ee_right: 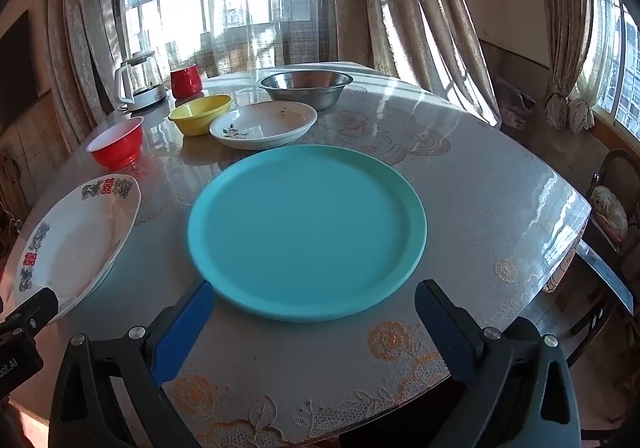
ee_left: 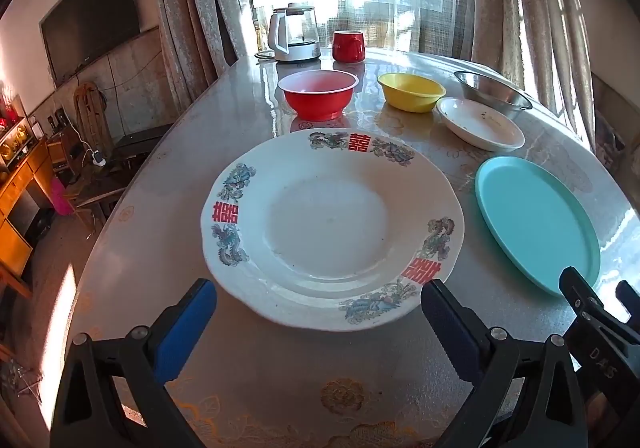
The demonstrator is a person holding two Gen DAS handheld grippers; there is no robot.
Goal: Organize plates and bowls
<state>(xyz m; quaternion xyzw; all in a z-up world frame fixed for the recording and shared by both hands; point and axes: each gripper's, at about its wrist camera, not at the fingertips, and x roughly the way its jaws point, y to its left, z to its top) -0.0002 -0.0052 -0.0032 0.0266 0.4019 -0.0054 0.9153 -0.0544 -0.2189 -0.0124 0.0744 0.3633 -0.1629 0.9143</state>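
Left tongs (ee_left: 318, 312) hang released before the patterned plate (ee_left: 332, 226) on the bench (ee_left: 280, 376). Right tongs (ee_right: 314, 314), likewise released, face the teal plate (ee_right: 306, 230). Probably best to slide one finger under a rim, then stack plates apart from bowls.

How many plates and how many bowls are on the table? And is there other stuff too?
Plates: 3 (patterned plate, teal plate, small white plate)
Bowls: 3 (red bowl, yellow bowl, steel bowl)
Other: 2 (kettle, red mug)
Total: 8
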